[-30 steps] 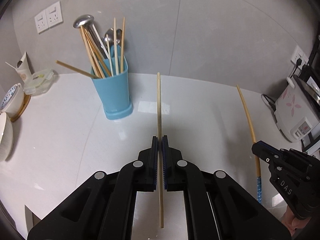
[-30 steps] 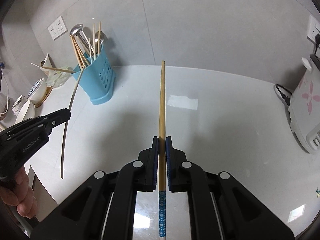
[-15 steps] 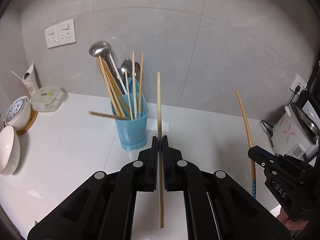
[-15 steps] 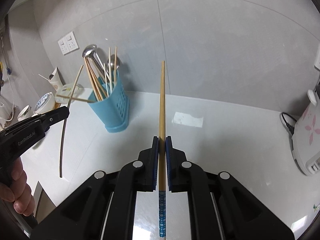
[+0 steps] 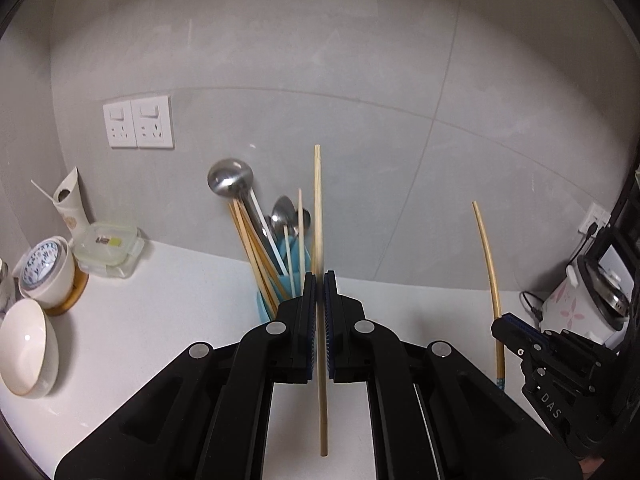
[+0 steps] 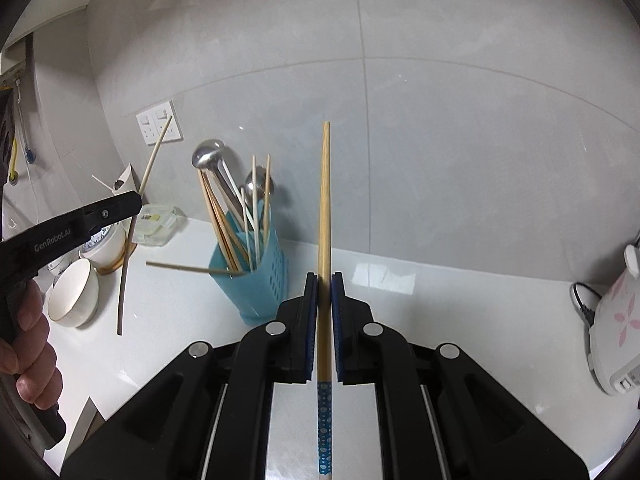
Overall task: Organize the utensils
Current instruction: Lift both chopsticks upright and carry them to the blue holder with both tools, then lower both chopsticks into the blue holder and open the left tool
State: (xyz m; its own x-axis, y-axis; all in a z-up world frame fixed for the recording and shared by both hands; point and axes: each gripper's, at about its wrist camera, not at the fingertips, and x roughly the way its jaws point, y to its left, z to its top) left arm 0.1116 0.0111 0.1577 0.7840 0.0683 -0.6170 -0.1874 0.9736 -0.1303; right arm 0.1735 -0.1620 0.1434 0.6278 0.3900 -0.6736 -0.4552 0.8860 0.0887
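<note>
My left gripper [image 5: 319, 280] is shut on a plain pale chopstick [image 5: 318, 208] that points up past its tip. Just beyond it stands the blue utensil holder [image 5: 294, 258], mostly hidden by the fingers, holding a ladle [image 5: 230, 176], spoons and several chopsticks. My right gripper [image 6: 325, 280] is shut on a chopstick with a blue dotted end [image 6: 325, 200]. The blue utensil holder [image 6: 262, 276] stands to its left, and one chopstick [image 6: 180, 267] sticks out sideways from it. In the right wrist view the left gripper [image 6: 134, 202] with its chopstick [image 6: 150, 164] shows at far left.
White bowls [image 5: 28, 348] [image 6: 74, 298], a patterned cup on a wooden coaster [image 5: 46, 270] and a lidded plastic box [image 5: 108, 248] crowd the counter's left end. A rice cooker with a flower print [image 6: 616, 328] and its cord stand at the right. The grey tiled wall carries sockets [image 5: 138, 122].
Both grippers have risen and come closer to the blue holder while still gripping their chopsticks. The holder now sits right behind the left fingers instead of well to their left.
</note>
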